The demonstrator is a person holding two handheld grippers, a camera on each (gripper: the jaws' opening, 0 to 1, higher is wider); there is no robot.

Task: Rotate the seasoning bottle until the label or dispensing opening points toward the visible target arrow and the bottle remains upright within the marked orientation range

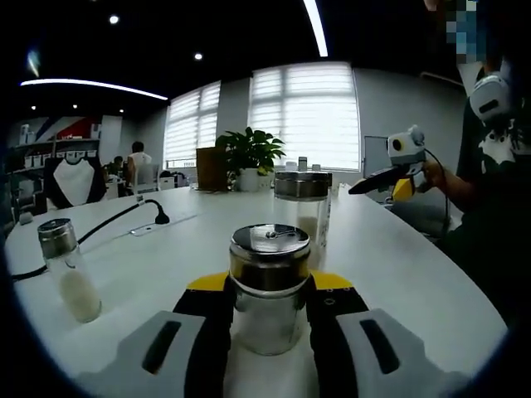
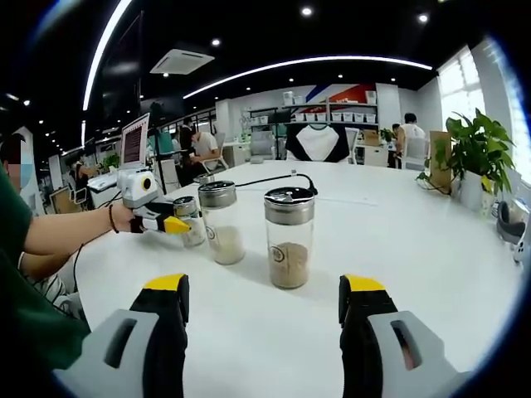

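A glass seasoning bottle (image 1: 270, 257) with a metal lid stands upright on the white table (image 1: 415, 274), and my left gripper (image 1: 270, 283) is shut on it. From the right gripper view, that left gripper (image 2: 170, 222) holds the small bottle (image 2: 191, 220) at the left. A taller bottle (image 1: 302, 203) stands just behind it. This bottle (image 2: 289, 238) holds brown seasoning and sits ahead of my open right gripper (image 2: 261, 311), clear of its jaws. The right gripper (image 1: 358, 187) hovers above the table at the right, in a person's hand.
A bottle of white seasoning (image 1: 68, 272) (image 2: 221, 221) stands apart on the table. A black cable (image 1: 116, 217) runs across the far side. A potted plant (image 1: 249, 157) (image 2: 473, 157) is at the table's far end. A person's arm (image 2: 58, 228) reaches in.
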